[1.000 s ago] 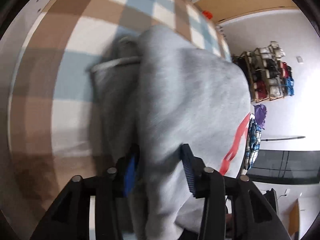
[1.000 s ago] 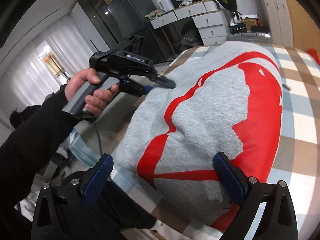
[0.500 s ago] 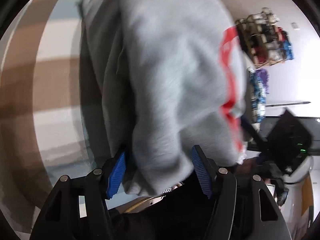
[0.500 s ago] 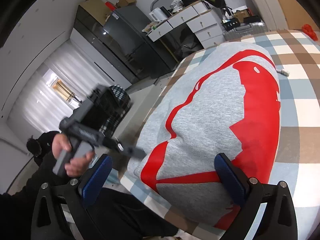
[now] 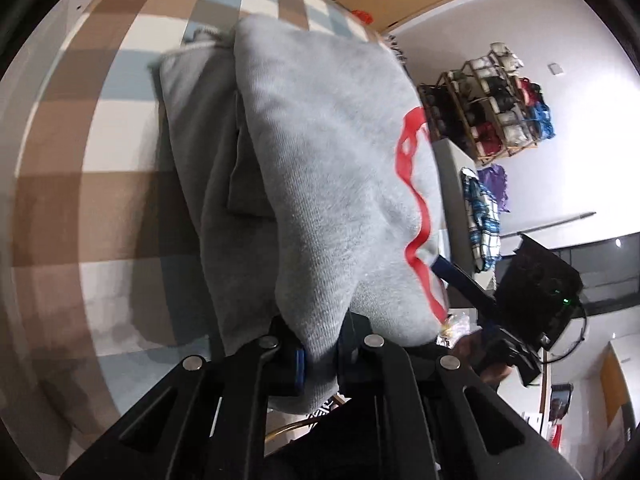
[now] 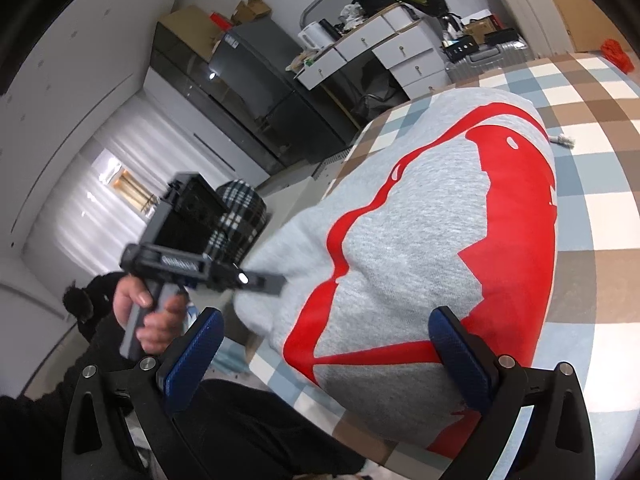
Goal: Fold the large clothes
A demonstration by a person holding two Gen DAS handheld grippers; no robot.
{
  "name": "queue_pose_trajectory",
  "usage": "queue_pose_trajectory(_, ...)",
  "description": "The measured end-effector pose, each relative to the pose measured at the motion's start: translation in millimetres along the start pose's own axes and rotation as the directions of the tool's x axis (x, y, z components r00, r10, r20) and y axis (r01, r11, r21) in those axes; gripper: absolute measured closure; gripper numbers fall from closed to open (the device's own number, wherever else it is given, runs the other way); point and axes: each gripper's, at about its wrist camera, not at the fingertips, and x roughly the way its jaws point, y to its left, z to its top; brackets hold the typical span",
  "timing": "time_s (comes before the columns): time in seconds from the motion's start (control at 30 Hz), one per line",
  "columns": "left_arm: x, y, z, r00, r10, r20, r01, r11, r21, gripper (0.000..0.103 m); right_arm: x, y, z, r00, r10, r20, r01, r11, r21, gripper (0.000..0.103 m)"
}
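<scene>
A grey sweatshirt [image 6: 424,240] with a big red print lies folded in a thick bundle on a plaid bed cover [image 6: 600,208]. In the left wrist view the sweatshirt [image 5: 320,168] fills the middle. My left gripper [image 5: 320,360] is shut on the bundle's near corner, with the fabric pinched between its pads. It also shows in the right wrist view [image 6: 264,282], held in a hand at the bundle's left edge. My right gripper [image 6: 332,348] is open wide, with its blue pads either side of the bundle's near end. The right gripper shows in the left wrist view [image 5: 472,292].
The plaid cover [image 5: 100,160] stretches left of the bundle. A shoe rack [image 5: 496,108] and hanging clothes stand by the white wall. A dark fridge [image 6: 256,80], white drawers [image 6: 380,48] and suitcases lie beyond the bed. The person's dark legs [image 6: 260,432] are at the near edge.
My left gripper has closed from open onto the bundle's near corner. The right gripper has stayed open around the near end, shifting only slightly.
</scene>
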Motion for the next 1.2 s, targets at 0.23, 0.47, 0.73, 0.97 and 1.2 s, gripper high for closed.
queue_pose_trajectory(0.23,40.8,16.1,-19.3,0.999,0.000,-0.046,0.002,1.000,0.025,0.096,21.0,35.0,-12.3,0.976,-0.204,-0.083,0.175,0.948,-0.268,0.000)
queue_pose_trajectory(0.47,42.5,22.8,-10.4,0.998,0.049,-0.041,-0.046,0.996,0.071,0.089,65.6,77.4,-44.3,0.786,-0.599,-0.155,0.367,0.653,-0.663,0.000)
queue_pose_trajectory(0.73,34.9,32.9,-9.7,0.996,0.062,-0.060,-0.059,0.997,0.052,0.076,52.5,74.2,-10.3,0.739,-0.531,-0.414,0.191,0.755,-0.627,0.000)
queue_pose_trajectory(0.97,-21.8,-11.3,-25.3,0.992,0.106,0.067,-0.116,0.982,0.148,0.076,19.5,54.7,83.2,0.790,-0.413,-0.453,0.290,0.903,-0.316,0.000)
queue_pose_trajectory(1.2,-14.6,-42.2,-42.0,0.997,0.007,0.074,-0.025,0.969,0.247,0.055,79.3,6.2,47.6,0.572,-0.567,-0.593,0.418,0.823,-0.384,0.038)
